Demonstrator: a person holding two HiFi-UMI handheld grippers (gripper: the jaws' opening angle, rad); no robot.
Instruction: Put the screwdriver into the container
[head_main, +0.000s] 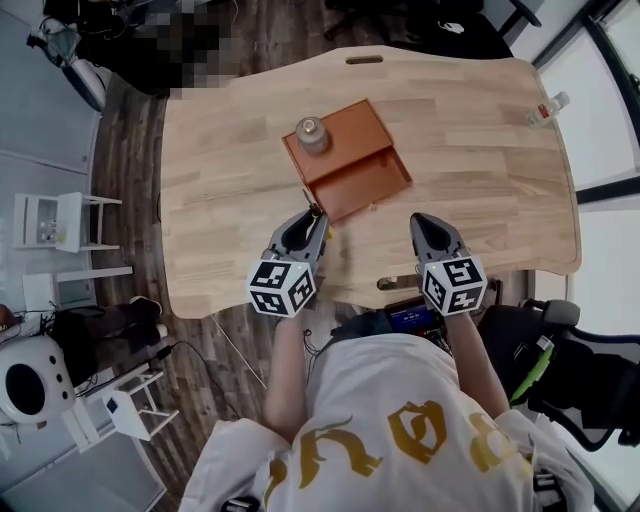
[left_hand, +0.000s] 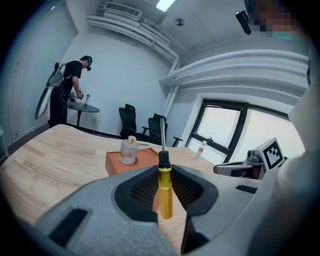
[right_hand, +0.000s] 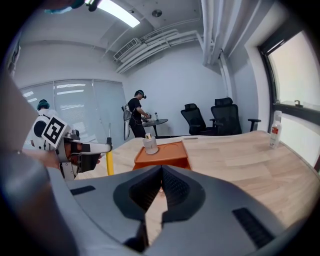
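"Where is the screwdriver now?"

"In the left claw. The claw is closed on the yellow handle, near its top. The tool stands almost upright, with the shaft pointing up. It is over the near part of the worktop, just in front of the container, not inside it yet."

"And the other one?"

"The right claw is closed, tips together, with nothing in it. It hangs to the side, a little apart from the box."

"So what can go wrong, in your opinion?"

"Several things, I think. The pads hold only a narrow round handle, and most of that handle hangs below them. If the person tilts the claw quickly to lay the tool down, it may swing between the pads. It may also slip out and fall on the worktop."

"The small jar worries me."

"Me too. It stands on the flat far part of the container. The long shaft could hit it when the tool is turned, and then the jar would tip over."

"And the box itself?"

"Nobody holds it. A push from the claw against the rim of the open part could slide it away. Also, if the screwdriver is let go from too high, it may bounce out. Whether it fits lengthwise, I cannot tell from here."
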